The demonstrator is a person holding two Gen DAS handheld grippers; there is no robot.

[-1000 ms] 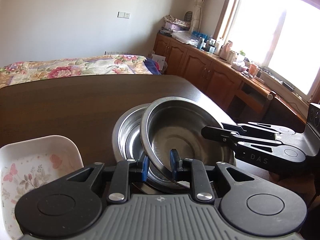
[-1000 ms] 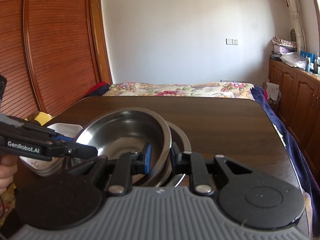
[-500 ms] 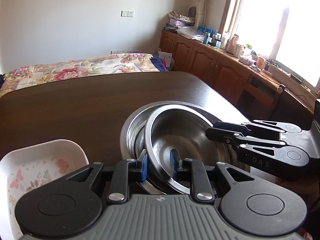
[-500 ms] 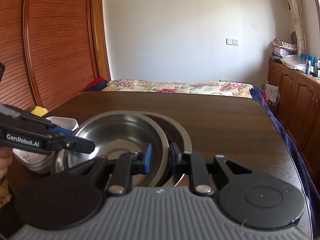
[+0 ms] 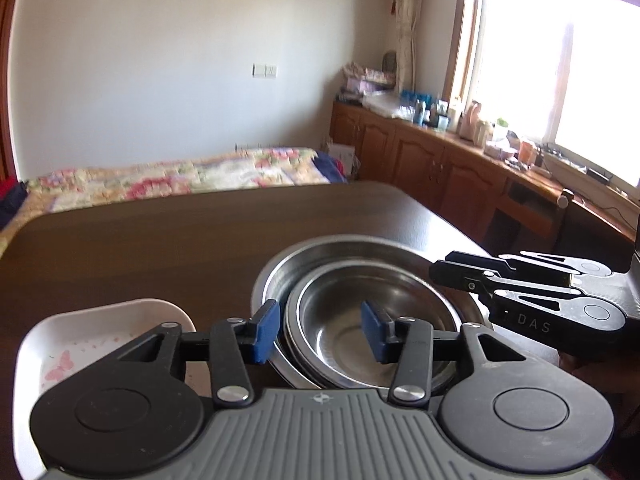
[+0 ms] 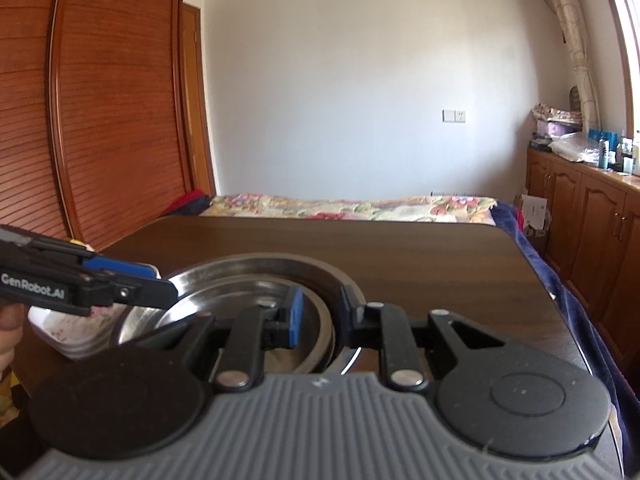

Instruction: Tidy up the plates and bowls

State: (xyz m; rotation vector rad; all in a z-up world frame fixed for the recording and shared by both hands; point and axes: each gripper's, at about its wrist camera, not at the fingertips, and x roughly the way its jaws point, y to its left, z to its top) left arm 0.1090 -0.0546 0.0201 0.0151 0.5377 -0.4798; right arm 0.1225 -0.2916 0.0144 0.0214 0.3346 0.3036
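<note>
With the smaller steel bowl (image 5: pixel 372 328) nested inside the larger bowl (image 5: pixel 340 252) on the tabletop (image 5: pixel 160 240), both claws, left (image 5: pixel 318 332) and right (image 6: pixel 320 316), released: next, probably reaching left for the white floral dish (image 5: pixel 100 336).

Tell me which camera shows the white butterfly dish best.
The left wrist view: the white dish shows its rim and pink butterfly print beside the nested steel bowls, though the left gripper hides its near part. In the right wrist view, that gripper's arm covers most of it.

Both grippers (image 5: pixel 320 332) released bowl (image 5: pixel 372 320) (now nested).
</note>
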